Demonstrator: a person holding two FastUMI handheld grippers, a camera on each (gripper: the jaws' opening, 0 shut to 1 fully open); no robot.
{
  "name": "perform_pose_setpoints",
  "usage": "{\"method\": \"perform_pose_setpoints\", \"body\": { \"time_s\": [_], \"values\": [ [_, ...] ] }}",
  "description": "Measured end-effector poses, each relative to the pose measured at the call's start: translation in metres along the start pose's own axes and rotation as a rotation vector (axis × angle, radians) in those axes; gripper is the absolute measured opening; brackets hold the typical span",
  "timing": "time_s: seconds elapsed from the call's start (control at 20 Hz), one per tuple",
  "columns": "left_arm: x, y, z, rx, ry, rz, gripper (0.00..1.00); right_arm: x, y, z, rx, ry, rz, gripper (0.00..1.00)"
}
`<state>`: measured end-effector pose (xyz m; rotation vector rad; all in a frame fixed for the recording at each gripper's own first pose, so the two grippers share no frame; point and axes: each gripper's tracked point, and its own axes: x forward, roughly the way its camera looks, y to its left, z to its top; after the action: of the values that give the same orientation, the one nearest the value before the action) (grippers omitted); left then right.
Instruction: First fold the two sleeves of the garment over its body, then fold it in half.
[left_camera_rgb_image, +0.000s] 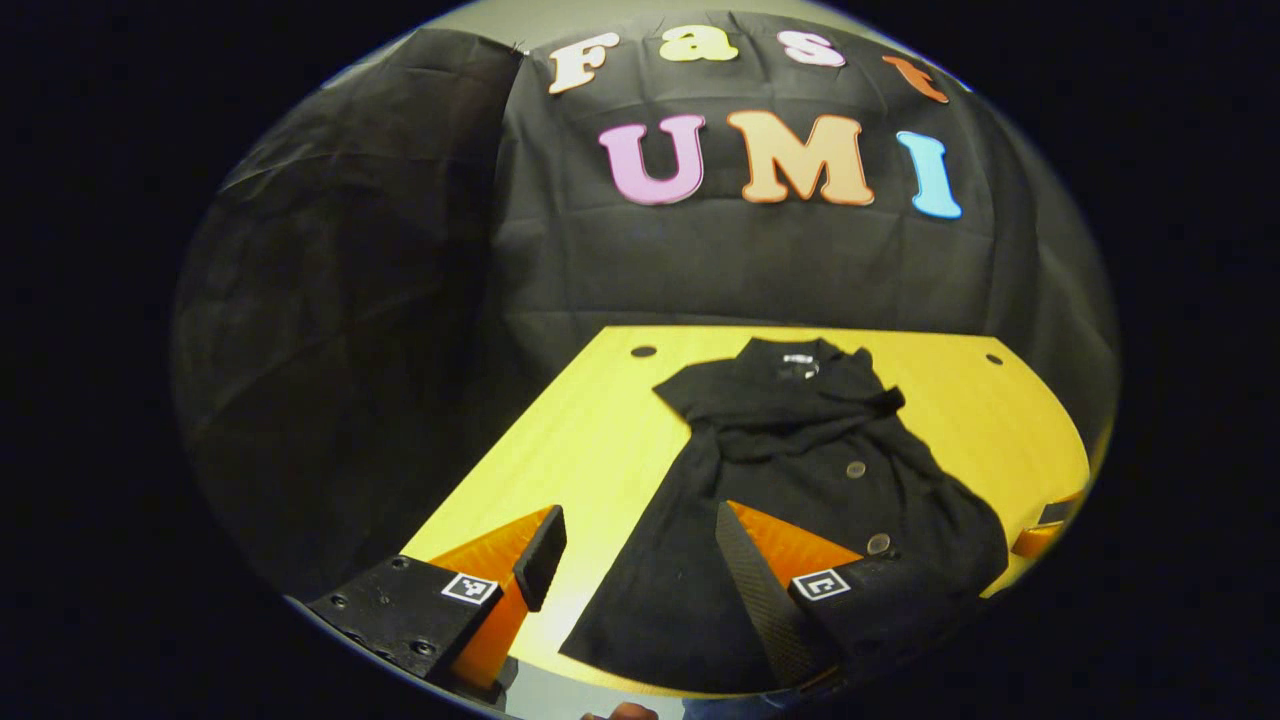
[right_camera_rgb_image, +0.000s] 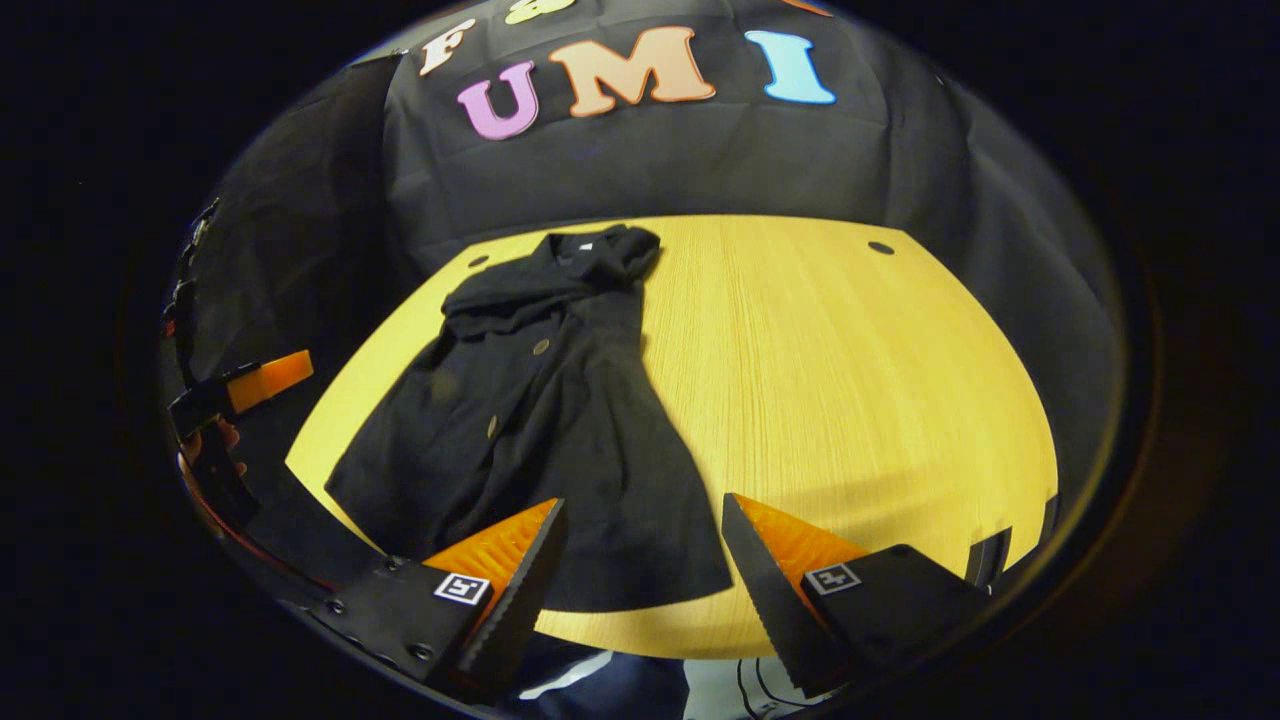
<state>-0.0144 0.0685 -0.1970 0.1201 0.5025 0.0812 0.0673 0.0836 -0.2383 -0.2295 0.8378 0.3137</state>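
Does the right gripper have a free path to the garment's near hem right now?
Probably yes. The right gripper is open, and the black garment lies flat on the yellow table with its near hem just beyond the fingertips; nothing lies between.

Left claw (left_camera_rgb_image: 630, 560): black screwed mounts, square markers

no legible wording, small white neck label (left_camera_rgb_image: 798, 359) on black buttoned garment (left_camera_rgb_image: 800, 480) too blurred, far ahead of gripper, square black-and-white coded markers (left_camera_rgb_image: 470, 588) on gripper bodies

Recording booth; black cloth wall (left_camera_rgb_image: 760, 260); yellow wooden table (right_camera_rgb_image: 830, 380).
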Motion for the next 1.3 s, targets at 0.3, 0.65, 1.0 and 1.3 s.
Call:
{"method": "perform_pose_setpoints", "body": {
  "time_s": [0.3,0.65,1.0,1.3],
  "values": [
    [-0.006,-0.004,-0.069,0.057,0.135,-0.040,0.92,0.020,-0.001,-0.031,-0.010,0.072,-0.040,0.98],
    [0.001,0.001,-0.133,0.073,0.280,-0.064,0.95,0.036,-0.003,-0.043,-0.027,0.093,-0.100,0.98],
    [0.005,-0.003,-0.155,0.102,0.313,-0.107,0.95,0.038,-0.003,-0.046,-0.041,0.062,-0.131,0.98],
    [0.003,-0.013,-0.159,0.007,0.319,-0.154,0.82,0.038,-0.004,-0.048,-0.022,0.042,-0.144,0.98]
  ]
}}
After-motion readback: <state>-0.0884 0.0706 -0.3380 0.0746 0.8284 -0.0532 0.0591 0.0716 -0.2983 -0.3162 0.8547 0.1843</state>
